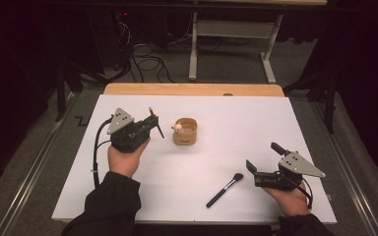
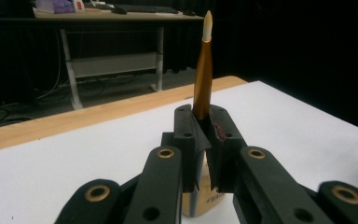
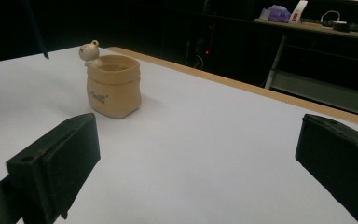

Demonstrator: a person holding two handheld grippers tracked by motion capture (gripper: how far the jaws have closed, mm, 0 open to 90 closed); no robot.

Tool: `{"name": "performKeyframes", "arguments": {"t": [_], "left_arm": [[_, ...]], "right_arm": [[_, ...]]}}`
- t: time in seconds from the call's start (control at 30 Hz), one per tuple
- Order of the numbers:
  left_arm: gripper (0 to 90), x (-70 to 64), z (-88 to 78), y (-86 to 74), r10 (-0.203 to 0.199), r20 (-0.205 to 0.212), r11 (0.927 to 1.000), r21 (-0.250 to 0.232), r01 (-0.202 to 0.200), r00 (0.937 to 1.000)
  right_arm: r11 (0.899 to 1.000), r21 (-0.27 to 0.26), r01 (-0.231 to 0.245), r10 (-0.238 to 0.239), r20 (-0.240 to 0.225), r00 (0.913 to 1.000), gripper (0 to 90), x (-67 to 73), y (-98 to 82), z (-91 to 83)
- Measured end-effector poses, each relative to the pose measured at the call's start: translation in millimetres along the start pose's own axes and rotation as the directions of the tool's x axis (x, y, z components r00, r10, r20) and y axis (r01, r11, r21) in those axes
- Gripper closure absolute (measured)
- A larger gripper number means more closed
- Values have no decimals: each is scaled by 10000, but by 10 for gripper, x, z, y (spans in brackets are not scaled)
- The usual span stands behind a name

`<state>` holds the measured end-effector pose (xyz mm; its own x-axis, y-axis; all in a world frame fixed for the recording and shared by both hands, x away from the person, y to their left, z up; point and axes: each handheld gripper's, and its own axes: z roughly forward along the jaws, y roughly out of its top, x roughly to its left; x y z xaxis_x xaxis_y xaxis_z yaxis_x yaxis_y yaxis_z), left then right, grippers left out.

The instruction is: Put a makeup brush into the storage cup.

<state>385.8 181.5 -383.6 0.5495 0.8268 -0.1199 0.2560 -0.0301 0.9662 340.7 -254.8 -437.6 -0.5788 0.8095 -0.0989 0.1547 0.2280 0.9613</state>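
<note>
Left gripper view: gold pen point(image 2: 202, 84) upright between left claw point(image 2: 203, 140) jaws

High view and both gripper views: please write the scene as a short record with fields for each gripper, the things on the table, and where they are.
left gripper: shut on a gold brush, bristle tip pointing up
right gripper: open, nothing between the jaws
cup: tan, small bear figure on the rim, standing mid-table
black brush: lying flat on the table, beside the right gripper
table: white surface, wooden far edge
</note>
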Motion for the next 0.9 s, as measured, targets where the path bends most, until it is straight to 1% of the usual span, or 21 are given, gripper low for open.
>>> {"name": "performKeyframes", "arguments": {"t": [0.2,0.43,0.6,0.7,0.9], "left_arm": [[835,-45,102,128,-10,-12,9999,-149,9,10000],[835,-52,232,243,16,-67,9998,-215,-17,10000],[835,-44,264,302,-22,-83,9995,-327,19,10000],[835,-42,280,334,52,-93,9995,-306,-55,9999],[836,-34,330,376,-27,-38,9994,-348,25,10000]], "right_arm": [[10000,-28,83,-84,-55,9999,2,14,-1,0],[9998,-8,186,-186,-105,9998,2,36,-3,5],[9997,-38,225,-225,-115,9997,2,38,0,4],[9997,-41,233,-233,-122,9997,2,40,2,5],[9997,-45,254,-254,-111,9996,2,37,2,10]]}}
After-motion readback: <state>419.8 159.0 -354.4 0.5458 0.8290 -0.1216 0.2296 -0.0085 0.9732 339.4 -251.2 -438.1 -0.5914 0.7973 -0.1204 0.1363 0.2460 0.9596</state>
